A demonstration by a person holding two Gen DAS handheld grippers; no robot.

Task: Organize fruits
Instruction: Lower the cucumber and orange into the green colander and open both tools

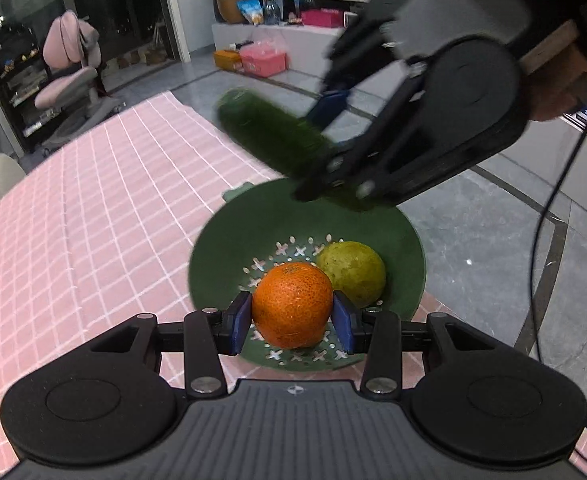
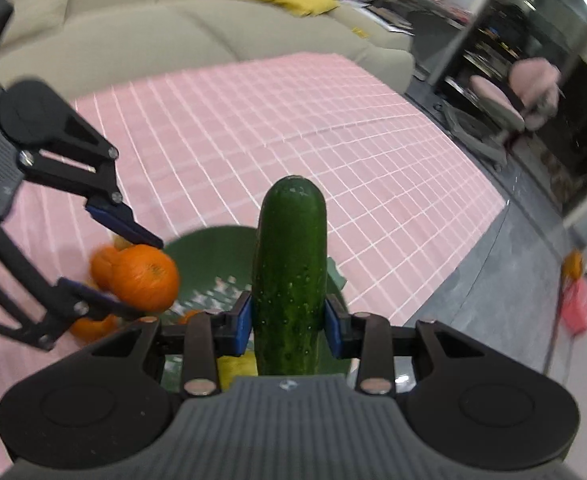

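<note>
Closed on an orange [image 1: 292,305], the left gripper [image 1: 292,322] presses its blue pads [image 1: 240,322] on either side of the fruit and holds it over a green colander [image 1: 213,256], where a yellow-green fruit [image 1: 353,272] already lies at the right; that placing suggests the colander is the collecting place. Beyond it, the right gripper [image 1: 325,136] carries a cucumber [image 1: 269,132] above the far rim, blurred. From the right wrist, the right gripper [image 2: 289,322] is clamped on the cucumber [image 2: 291,272], gripped low so its length points away over the pink checked cloth [image 2: 293,128]. At left the left gripper [image 2: 129,272] holds the orange [image 2: 145,276] above the colander [image 2: 213,256]; more oranges [image 2: 89,326] lie blurred beneath.
</note>
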